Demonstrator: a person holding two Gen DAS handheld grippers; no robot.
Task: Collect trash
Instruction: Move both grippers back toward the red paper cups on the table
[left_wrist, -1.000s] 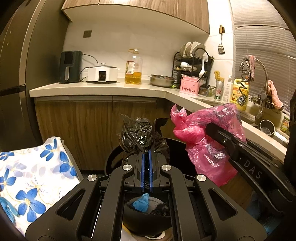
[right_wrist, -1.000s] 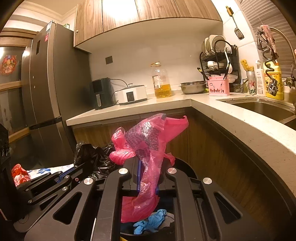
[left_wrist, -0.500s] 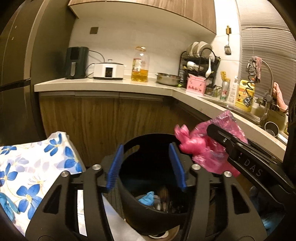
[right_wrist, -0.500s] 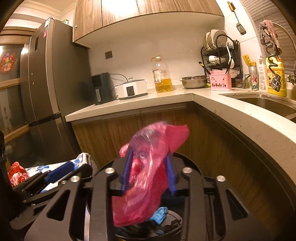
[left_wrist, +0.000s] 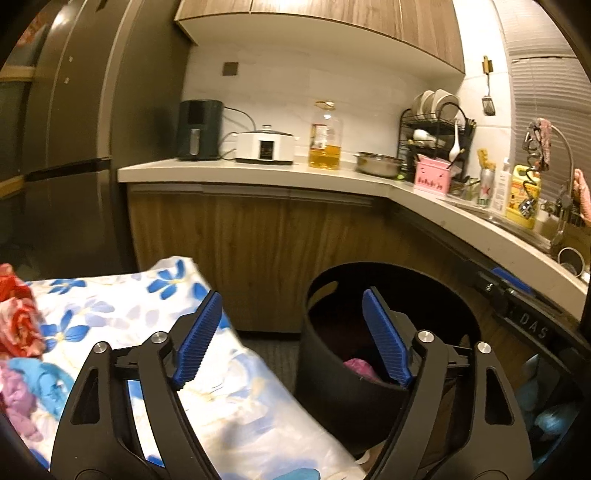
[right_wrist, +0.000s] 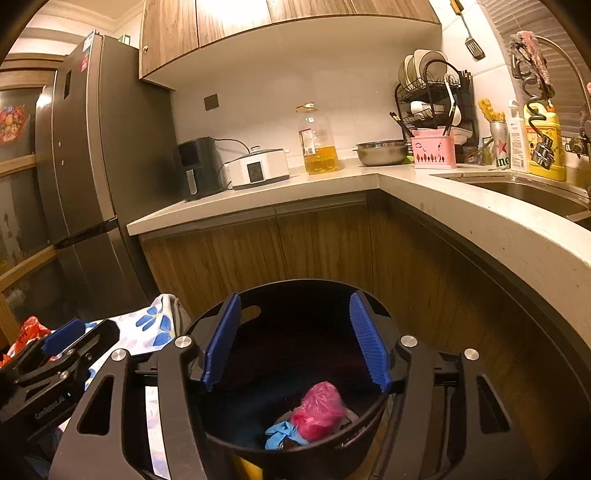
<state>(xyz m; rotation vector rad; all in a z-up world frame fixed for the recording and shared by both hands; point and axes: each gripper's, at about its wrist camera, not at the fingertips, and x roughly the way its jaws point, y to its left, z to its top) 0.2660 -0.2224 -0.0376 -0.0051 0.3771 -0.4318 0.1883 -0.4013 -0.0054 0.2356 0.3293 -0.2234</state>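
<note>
A black round bin (right_wrist: 354, 443) stands on the floor by the cabinets; it also shows in the left wrist view (left_wrist: 332, 387). A pink plastic bag (right_wrist: 319, 410) and a blue glove (right_wrist: 282, 434) lie inside it; the pink bag (left_wrist: 360, 367) shows in the left wrist view too. My right gripper (right_wrist: 295, 341) is open and empty above the bin. My left gripper (left_wrist: 293, 338) is open and empty, at the bin's left edge beside the floral cloth (left_wrist: 110, 314). Red (left_wrist: 18, 317), purple (left_wrist: 14, 398) and blue (left_wrist: 51, 384) crumpled items lie on the cloth at far left.
Wooden cabinets (right_wrist: 295, 247) and a curved countertop (right_wrist: 480, 221) stand behind and right of the bin. A fridge (right_wrist: 85, 166) stands to the left. The counter holds an air fryer (left_wrist: 199, 129), cooker (left_wrist: 264, 147), oil bottle (left_wrist: 325, 136) and dish rack (left_wrist: 436, 125).
Both grippers opened. The black bag left my left gripper and the pink bag dropped from my right gripper into the bin. My left gripper swung left toward the cloth.
</note>
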